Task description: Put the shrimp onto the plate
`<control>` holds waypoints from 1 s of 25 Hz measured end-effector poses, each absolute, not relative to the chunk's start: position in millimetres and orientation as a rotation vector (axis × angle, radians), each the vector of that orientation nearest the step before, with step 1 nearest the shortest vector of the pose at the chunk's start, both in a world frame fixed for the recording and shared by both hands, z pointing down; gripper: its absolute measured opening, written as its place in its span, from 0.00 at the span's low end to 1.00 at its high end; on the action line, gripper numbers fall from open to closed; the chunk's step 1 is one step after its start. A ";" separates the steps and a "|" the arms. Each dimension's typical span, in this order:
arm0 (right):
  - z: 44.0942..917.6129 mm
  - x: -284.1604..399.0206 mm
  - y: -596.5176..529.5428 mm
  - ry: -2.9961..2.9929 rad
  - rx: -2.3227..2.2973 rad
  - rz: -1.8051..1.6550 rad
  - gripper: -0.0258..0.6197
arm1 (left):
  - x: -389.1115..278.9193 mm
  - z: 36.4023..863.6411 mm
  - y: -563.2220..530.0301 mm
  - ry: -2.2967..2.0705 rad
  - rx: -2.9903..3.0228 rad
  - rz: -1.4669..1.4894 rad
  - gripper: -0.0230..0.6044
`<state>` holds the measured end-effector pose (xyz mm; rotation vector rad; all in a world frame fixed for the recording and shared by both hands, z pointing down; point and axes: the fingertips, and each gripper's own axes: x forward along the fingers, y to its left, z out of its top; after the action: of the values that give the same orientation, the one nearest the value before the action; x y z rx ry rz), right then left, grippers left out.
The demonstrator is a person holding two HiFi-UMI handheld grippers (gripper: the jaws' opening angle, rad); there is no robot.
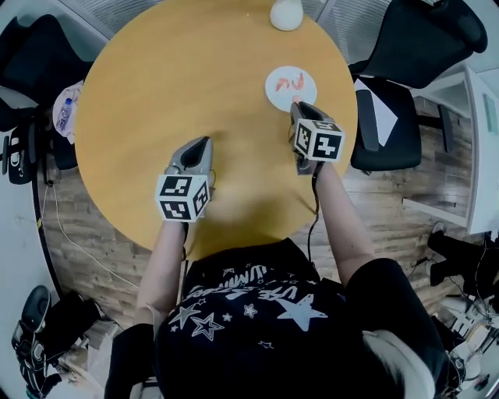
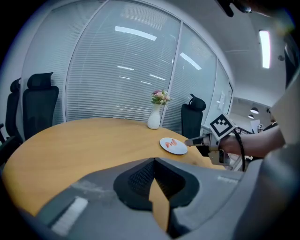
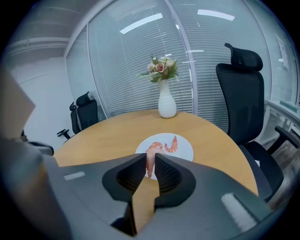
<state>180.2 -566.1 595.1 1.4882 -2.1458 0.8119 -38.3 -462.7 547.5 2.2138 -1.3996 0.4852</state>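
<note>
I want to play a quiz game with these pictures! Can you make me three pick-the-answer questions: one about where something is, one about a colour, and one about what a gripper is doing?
1. Where does the vase stand?
A) on a shelf
B) on the table's far edge, beyond the plate
C) inside a box

2. What colour is the plate?
A) white
B) blue
C) black

3. What is the right gripper doing?
A) wide open and empty
B) pinching a shrimp
C) gripping a spoon

Answers:
1 B: the head view shows it at the table's far rim, past the plate.
2 A: it looks white in every view.
3 B: its own view shows the jaws closed on a pink shrimp.
</note>
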 end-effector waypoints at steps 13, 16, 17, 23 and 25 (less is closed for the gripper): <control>632.8 178.9 -591.3 -2.049 1.438 0.731 0.13 | -44.7 571.5 -470.1 -1.395 2.144 0.500 0.04; 636.1 176.2 -596.6 -2.037 1.431 0.703 0.13 | -47.6 574.5 -469.8 -1.394 2.131 0.503 0.04; 637.9 175.7 -597.3 -2.031 1.428 0.704 0.13 | -48.5 575.8 -469.0 -1.393 2.126 0.504 0.04; 648.6 175.0 -598.1 -1.990 1.411 0.724 0.13 | -51.9 578.9 -466.3 -1.392 2.110 0.509 0.04; 650.3 174.2 -599.6 -1.989 1.403 0.720 0.13 | -53.0 580.3 -466.7 -1.393 2.104 0.508 0.04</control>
<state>174.2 -599.6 650.3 1.4029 -1.9889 0.7201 -53.0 -466.7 580.3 2.1036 -1.3933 0.5084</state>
